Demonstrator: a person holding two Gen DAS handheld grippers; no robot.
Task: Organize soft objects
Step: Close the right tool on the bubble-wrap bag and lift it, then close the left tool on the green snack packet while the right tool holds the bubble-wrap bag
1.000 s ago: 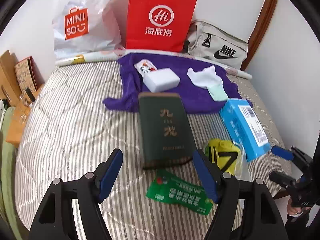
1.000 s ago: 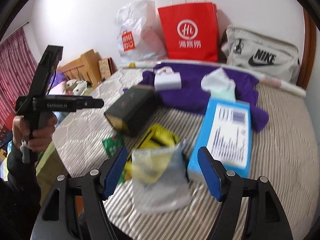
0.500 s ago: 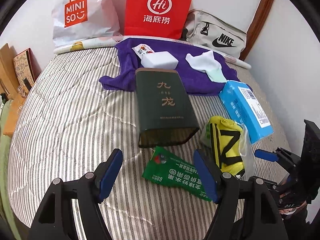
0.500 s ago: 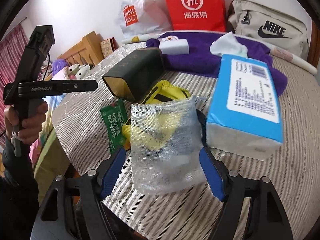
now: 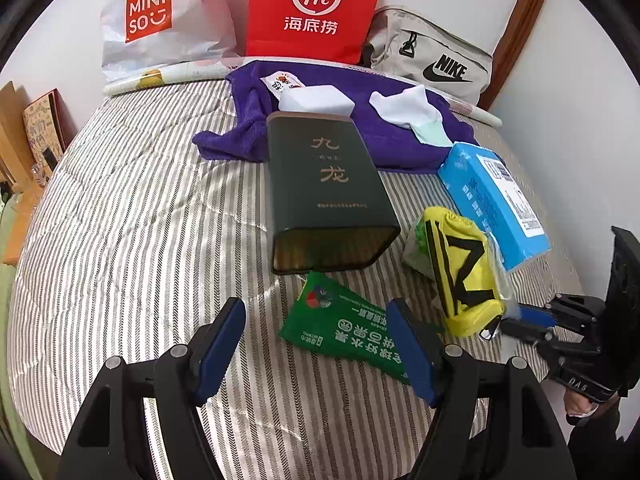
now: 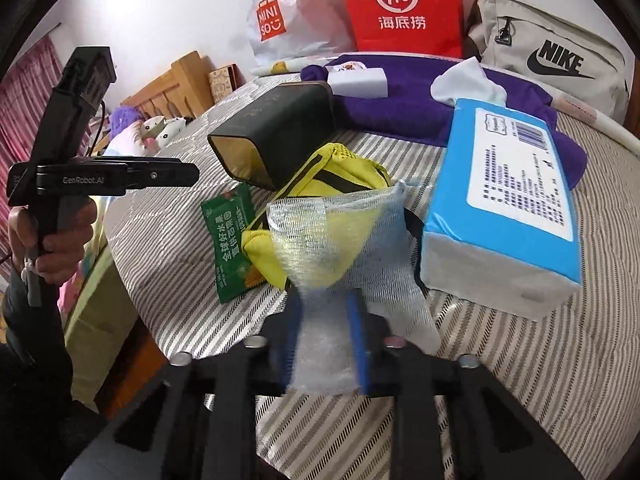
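The right gripper (image 6: 326,340) is clamped on the white mesh pouch (image 6: 340,240), its blue pads pressed together on the gathered foam netting at the near edge of the bed (image 6: 560,380). The pouch is see-through, soft and crumpled, and it wraps over a yellow fabric bundle (image 6: 316,188) with black stripes. That bundle lies between the dark green tin (image 6: 280,128) and the blue tissue pack (image 6: 516,200), touching the pack's near corner.

The netting blurs the lower end of the bundle, and the pads themselves are smeared, so the exact pinch point is hard to read. The green sachet (image 6: 230,240) is partly tucked under the yellow cloth.

From the left wrist, the left gripper (image 5: 316,344) stands apart with nothing between its pads, hovering over the green sachet (image 5: 344,328). This view shows the bold black marking on the yellow fabric bundle (image 5: 460,264) and the gold characters on the dark green tin (image 5: 328,184), both unclear from the right. The right view alone shows the tin's open gold mouth and the person's hand (image 6: 56,240) on the left handle.
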